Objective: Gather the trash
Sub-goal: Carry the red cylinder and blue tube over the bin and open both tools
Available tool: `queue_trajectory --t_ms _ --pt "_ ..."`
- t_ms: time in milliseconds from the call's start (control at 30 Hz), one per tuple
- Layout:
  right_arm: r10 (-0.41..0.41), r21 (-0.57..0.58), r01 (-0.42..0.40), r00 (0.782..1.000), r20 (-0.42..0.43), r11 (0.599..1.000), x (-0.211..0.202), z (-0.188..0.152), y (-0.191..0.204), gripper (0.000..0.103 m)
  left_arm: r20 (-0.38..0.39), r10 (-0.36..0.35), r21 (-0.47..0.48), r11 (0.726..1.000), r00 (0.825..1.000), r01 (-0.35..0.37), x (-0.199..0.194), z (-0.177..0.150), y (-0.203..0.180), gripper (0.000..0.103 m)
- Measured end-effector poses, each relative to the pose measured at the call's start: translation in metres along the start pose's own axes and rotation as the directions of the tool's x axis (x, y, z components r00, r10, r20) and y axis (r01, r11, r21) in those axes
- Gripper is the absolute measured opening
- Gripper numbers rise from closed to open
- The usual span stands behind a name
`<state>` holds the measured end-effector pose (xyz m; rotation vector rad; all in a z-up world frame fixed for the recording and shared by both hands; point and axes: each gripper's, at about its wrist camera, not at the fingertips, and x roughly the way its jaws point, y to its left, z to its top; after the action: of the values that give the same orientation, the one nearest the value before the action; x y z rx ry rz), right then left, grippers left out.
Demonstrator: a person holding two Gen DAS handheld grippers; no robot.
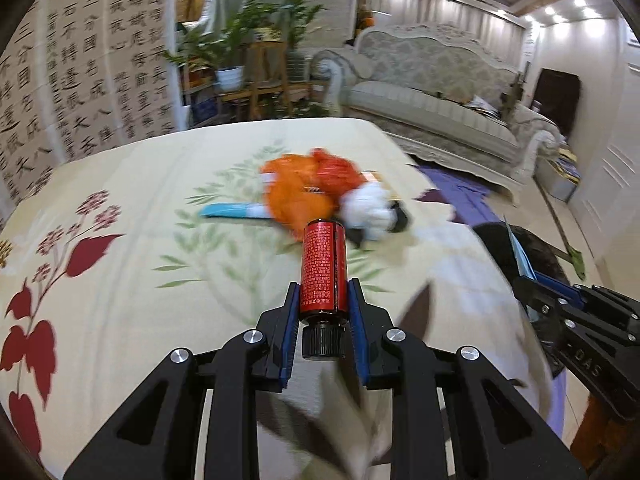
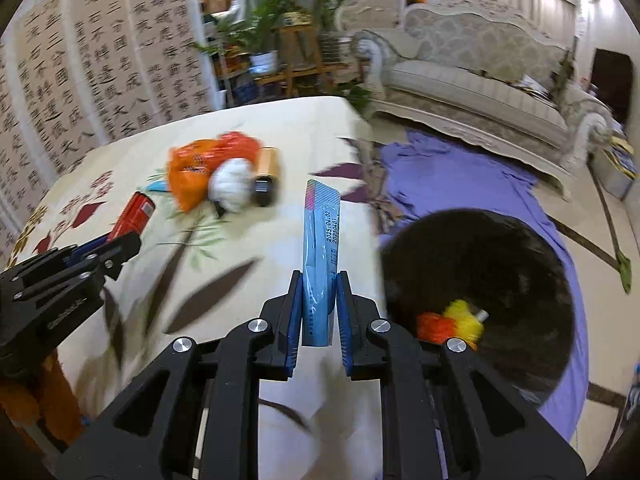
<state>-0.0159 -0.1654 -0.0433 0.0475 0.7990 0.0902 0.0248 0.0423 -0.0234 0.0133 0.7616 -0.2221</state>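
Left wrist: red bottle (image 1: 322,271) between jaws.

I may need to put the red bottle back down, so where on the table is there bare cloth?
Bare cloth lies left of the orange bag, toward the red leaf print. It is crowded around the bag and white wad.

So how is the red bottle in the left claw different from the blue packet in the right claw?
The red bottle is a round, rigid cylinder with a black screw cap; the blue packet is flat and slim.
The bottle is covered in fine print all round, while the packet shows printed dates along one edge.
The bottle is gripped near its cap end, the packet near its lower end.
Both stick out forward from shut claws, above the tablecloth.
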Motion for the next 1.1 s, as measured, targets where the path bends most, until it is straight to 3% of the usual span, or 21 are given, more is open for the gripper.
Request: queue_trajectory --t_ms 533,1100 --pt "-0.128 0.139 0.125 0.992 0.013 0.982 -0.008 -0.013 -0.085 0.016 -0.003 -0.136 0.142 0.981 0.991 0.135 0.019 0.010 -0.101 0.025" --pt "-0.159 0.203 0.156 0.987 -0.005 0.967 0.009 -0.010 -0.123 0.017 -0.020 -0.146 0.201 0.968 0.989 0.147 0.051 0.019 -0.150 0.025"
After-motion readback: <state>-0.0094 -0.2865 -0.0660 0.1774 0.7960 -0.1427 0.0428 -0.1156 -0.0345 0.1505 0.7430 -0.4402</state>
